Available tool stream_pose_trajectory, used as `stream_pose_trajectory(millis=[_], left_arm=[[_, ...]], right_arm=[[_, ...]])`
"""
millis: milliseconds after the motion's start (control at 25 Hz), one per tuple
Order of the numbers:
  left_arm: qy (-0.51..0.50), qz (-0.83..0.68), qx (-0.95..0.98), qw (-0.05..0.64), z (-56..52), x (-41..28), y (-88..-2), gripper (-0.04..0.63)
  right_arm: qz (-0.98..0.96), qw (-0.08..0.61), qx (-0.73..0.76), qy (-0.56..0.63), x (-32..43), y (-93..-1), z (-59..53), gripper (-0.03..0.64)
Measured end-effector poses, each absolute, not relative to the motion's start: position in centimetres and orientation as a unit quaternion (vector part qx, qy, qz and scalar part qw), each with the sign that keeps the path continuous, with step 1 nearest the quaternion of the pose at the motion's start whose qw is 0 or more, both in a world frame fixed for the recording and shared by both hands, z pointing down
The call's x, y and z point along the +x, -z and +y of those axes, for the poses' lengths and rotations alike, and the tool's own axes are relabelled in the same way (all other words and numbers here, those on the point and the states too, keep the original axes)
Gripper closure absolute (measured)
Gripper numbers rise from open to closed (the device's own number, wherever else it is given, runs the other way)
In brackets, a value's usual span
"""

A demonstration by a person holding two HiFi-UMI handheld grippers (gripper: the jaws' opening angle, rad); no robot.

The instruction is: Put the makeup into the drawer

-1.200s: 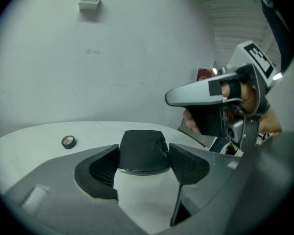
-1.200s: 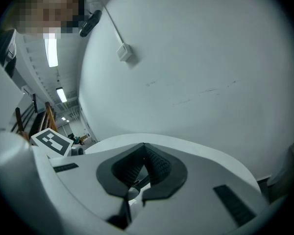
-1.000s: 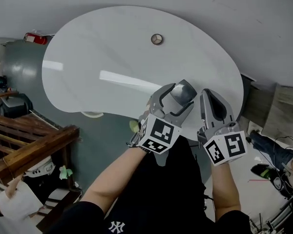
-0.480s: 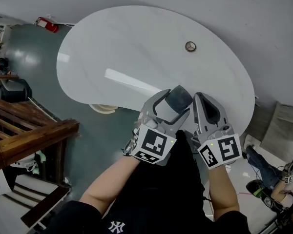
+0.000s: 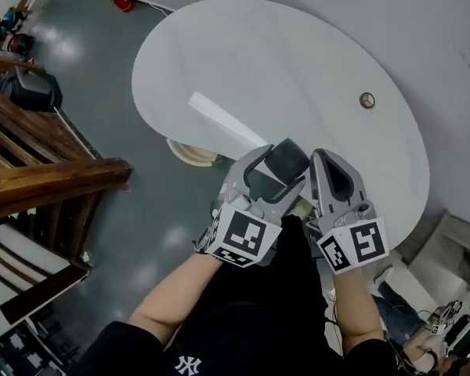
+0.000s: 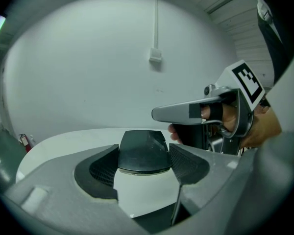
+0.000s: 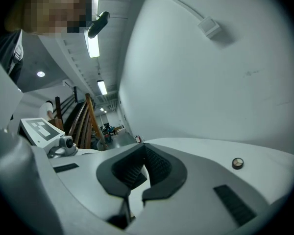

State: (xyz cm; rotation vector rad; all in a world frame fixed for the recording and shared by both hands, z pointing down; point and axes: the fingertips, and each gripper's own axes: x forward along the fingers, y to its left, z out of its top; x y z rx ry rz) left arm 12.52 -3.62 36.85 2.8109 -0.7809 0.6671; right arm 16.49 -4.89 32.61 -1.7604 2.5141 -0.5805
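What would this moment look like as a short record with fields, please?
surface: white oval table
left claw: shut on a dark grey rounded makeup container, held above the table's near edge
right claw: shut, nothing in it, close beside the left claw
on the table: small round metal-rimmed disc, far from both claws
drawer: not visible in any view

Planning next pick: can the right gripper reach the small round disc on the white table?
Probably yes: the right gripper is empty, only bare white table between it and the small round disc.
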Motion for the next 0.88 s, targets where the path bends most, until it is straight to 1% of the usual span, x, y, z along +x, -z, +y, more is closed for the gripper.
stream_pose_trajectory(millis=[200,400,640,880], left_arm=[[-0.217,-0.304,0.924,0.088,-5.2,7.0,-36.8,0.267],[-0.214,-0.346,0.907,0.105,-6.9,-0.6,-38.2,0.267],[-0.21,-0.383,0.891,0.122,-7.3,-4.5,-39.3,0.267],[-0.209,-0.409,0.876,0.147,-7.8,-9.2,-42.2,0.267]], right_arm=[[0.83,-0.001,-0.525,0.189,10.8,-32.8,-6.9,0.603],[0.853,-0.012,-0.485,0.191,3.1,-33.9,-9.0,0.603],[0.876,-0.018,-0.442,0.192,-1.6,-34.4,-9.6,0.603],[0.891,-0.036,-0.405,0.204,-7.0,-37.5,-10.2,0.603]])
